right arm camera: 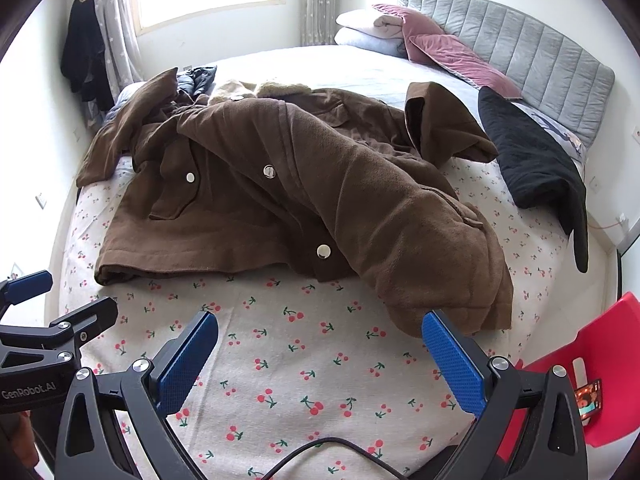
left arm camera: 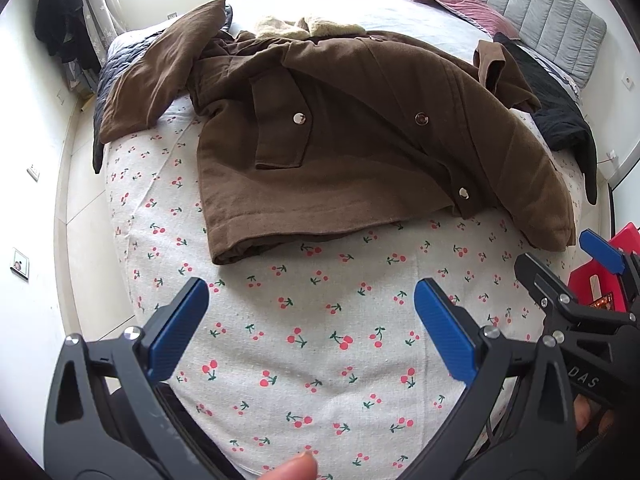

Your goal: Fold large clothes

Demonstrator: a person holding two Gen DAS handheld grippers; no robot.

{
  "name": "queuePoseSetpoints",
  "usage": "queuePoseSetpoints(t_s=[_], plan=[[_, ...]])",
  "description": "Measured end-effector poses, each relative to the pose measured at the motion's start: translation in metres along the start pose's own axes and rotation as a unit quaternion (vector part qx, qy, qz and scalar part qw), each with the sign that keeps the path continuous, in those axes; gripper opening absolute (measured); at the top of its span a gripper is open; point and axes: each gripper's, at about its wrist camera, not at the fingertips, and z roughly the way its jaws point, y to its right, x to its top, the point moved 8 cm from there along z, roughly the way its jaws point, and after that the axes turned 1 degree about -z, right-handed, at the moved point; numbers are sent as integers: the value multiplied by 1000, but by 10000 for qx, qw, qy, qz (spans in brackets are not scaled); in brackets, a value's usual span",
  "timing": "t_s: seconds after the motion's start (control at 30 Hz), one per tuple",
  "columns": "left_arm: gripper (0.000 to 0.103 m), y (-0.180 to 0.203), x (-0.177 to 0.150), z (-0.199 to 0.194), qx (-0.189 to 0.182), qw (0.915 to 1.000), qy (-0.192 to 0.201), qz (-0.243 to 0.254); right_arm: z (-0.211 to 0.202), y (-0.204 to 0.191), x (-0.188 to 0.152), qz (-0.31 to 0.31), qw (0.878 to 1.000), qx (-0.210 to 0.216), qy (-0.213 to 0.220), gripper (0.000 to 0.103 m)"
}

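A large brown coat [left arm camera: 340, 136] with metal snap buttons and a cream fleece collar lies spread on the cherry-print bed sheet [left arm camera: 304, 340]. One sleeve lies diagonally across its front toward the near right; the other sleeve [left arm camera: 160, 72] points to the far left. The coat also shows in the right wrist view [right arm camera: 280, 200]. My left gripper [left arm camera: 312, 296] is open and empty, above the sheet just short of the coat's hem. My right gripper [right arm camera: 320, 332] is open and empty, close to the sleeve's cuff [right arm camera: 460, 304]. The right gripper also shows at the right of the left wrist view [left arm camera: 560, 268].
A black garment [right arm camera: 536, 164] lies on the bed's right side. Pink and white pillows [right arm camera: 440, 44] lean on the grey headboard [right arm camera: 540, 64]. A dark quilted item [left arm camera: 112, 92] lies under the left sleeve. A red chair [right arm camera: 592, 368] stands at the near right. A cable [right arm camera: 320, 452] crosses the near edge.
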Motion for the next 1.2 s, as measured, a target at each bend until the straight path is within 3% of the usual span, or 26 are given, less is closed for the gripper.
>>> queuePoseSetpoints(t_s=[1.2], plan=[[102, -3, -2, -2, 27, 10000, -5, -8, 3, -3, 0, -14, 10000, 22, -17, 103]])
